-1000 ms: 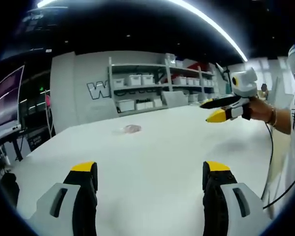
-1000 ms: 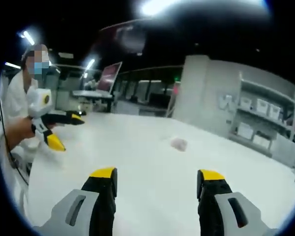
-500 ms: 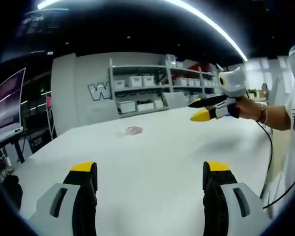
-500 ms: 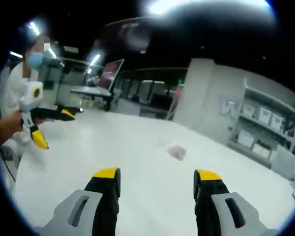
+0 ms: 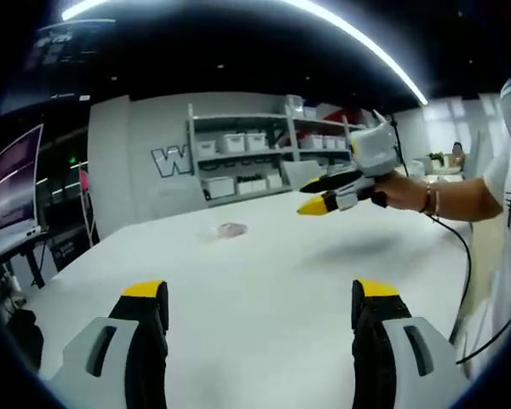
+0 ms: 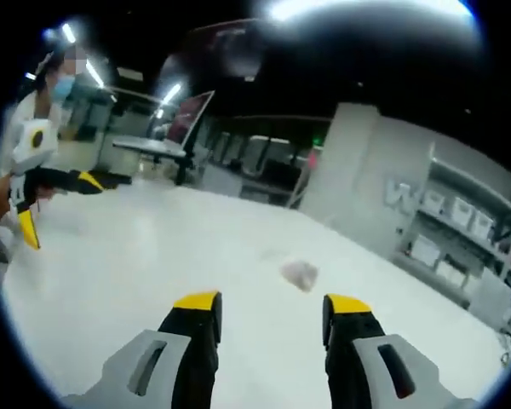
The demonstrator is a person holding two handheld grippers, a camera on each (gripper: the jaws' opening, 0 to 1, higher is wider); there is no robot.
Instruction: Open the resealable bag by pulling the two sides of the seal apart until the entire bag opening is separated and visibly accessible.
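Hovering over the white surface, the left hand-held gripper has its jaws spread, empty. The right hand-held gripper is likewise parted. Farther off, the bag lies alone on the surface, shelves behind.

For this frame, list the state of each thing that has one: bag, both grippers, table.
Resealable bag: lying on the table, untouched; too small to tell whether the seal is shut.
Left gripper: open, holding nothing, above the table.
Right gripper: open, holding nothing, pointed toward the bag.
Table: white, bearing the bag.
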